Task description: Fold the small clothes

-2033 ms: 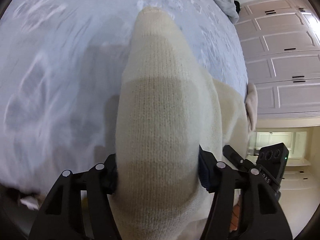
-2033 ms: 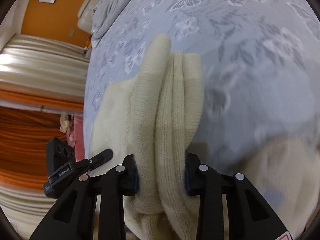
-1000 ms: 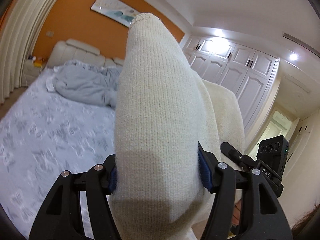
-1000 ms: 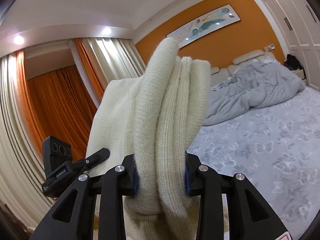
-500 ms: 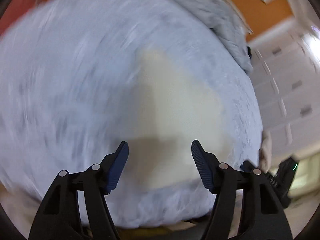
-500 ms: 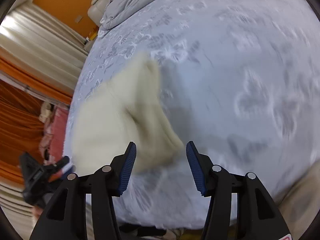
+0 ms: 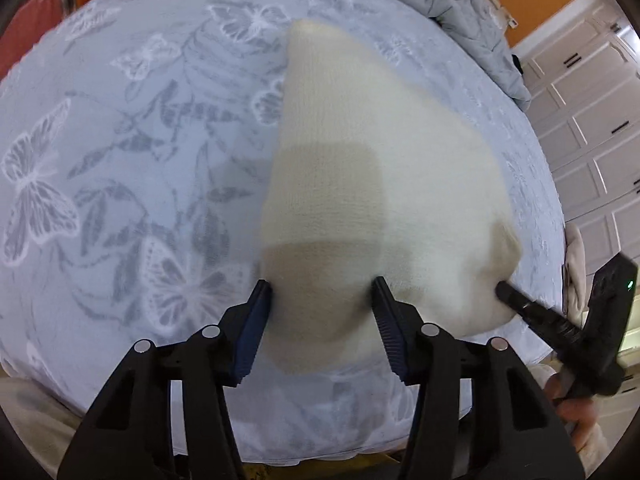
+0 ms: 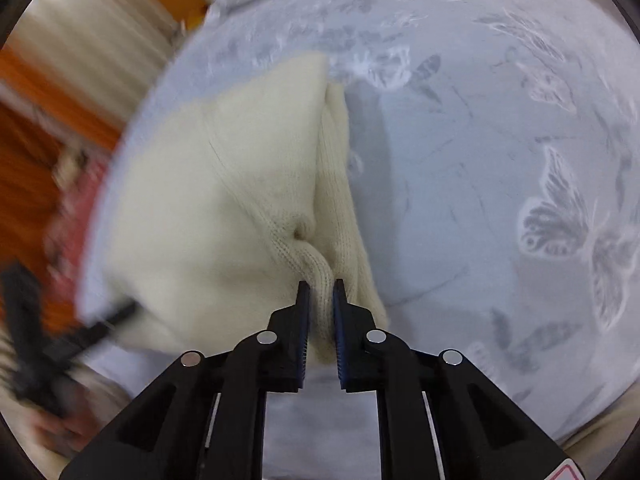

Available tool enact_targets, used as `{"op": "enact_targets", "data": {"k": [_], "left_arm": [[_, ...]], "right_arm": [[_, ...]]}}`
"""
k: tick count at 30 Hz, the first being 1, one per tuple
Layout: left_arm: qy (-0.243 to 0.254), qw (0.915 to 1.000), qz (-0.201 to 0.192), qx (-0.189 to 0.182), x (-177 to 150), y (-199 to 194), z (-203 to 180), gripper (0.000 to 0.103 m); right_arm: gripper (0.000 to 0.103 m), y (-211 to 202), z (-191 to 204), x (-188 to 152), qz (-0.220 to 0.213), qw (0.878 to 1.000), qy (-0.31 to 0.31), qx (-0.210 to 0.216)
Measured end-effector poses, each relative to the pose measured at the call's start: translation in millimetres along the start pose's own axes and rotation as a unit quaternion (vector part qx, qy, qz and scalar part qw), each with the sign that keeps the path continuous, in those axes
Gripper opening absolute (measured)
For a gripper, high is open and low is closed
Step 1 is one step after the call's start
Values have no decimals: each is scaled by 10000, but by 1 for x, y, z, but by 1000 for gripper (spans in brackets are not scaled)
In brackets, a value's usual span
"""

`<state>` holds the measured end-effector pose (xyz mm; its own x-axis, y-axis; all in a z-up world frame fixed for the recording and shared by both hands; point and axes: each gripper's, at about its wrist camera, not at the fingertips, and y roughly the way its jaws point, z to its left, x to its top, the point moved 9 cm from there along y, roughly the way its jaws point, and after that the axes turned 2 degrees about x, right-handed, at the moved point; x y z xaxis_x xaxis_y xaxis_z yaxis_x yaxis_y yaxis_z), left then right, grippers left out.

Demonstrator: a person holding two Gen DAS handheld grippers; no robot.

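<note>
On the pale blue-grey bedspread patterned with white butterflies [image 7: 120, 152] lies a cream knitted garment [image 7: 360, 160], folded into a rough wedge that narrows away from the cameras. It sits near the edge of the bed closest to the person, its wide end toward both grippers.

Seen from the left wrist camera, the left gripper [image 7: 322, 320] has its black jaws with ribbed blue pads spread apart, one on either side of the garment's near corner. The knit lies between them, and the picture does not settle whether the pads touch it; they are not pinching it. A squarish shadow falls across the fabric just ahead of the jaws. At the right edge of this view the other black tool [image 7: 560, 328] reaches toward the garment's far corner.

From the right wrist camera, the right gripper [image 8: 320, 312] has its jaws drawn nearly together, and a ribbed fold of the cream knit [image 8: 316, 268] is squeezed between the blue pads, puckering the fabric just in front of them. The rest of the garment spreads to the left of this pinch, with a second layer's edge showing to the right.

Beyond the bed, a rumpled grey duvet [image 7: 472, 20] is heaped at the far end, white panelled wardrobe doors [image 7: 592, 120] stand to the right, and orange curtains [image 8: 28, 140] hang blurred at the left of the right wrist view.
</note>
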<state>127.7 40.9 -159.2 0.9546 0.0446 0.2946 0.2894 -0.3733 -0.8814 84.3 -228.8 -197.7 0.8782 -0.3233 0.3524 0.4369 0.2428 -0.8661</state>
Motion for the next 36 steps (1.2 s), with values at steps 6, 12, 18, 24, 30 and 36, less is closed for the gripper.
{"op": "enact_targets", "data": {"k": [6,12,18,24,30,36], "left_arm": [[-54,9998,6,191,0,0,2,55],[302,9982,-136,509,2,-8,-8,55],[247,9982,26,544,10,4,-7,68],[148,9996,217,-131,21,11,-10,45],[790,9968,-146,14,30,2,-26,43],[1266,9889,-253,739,13,8,-30,55]], "right_arm": [[12,-33,3,11,-213,9975,572,360],[43,-50,22,50,-594,9974,304,287],[89,27,-12,39,162,9929,1087,462],[32,-1,16,53,-443,9900,853,1029],[42,8,2,41,-520,9967,498,363],[55,-14,-19,37,-534,9883,1285,626]]}}
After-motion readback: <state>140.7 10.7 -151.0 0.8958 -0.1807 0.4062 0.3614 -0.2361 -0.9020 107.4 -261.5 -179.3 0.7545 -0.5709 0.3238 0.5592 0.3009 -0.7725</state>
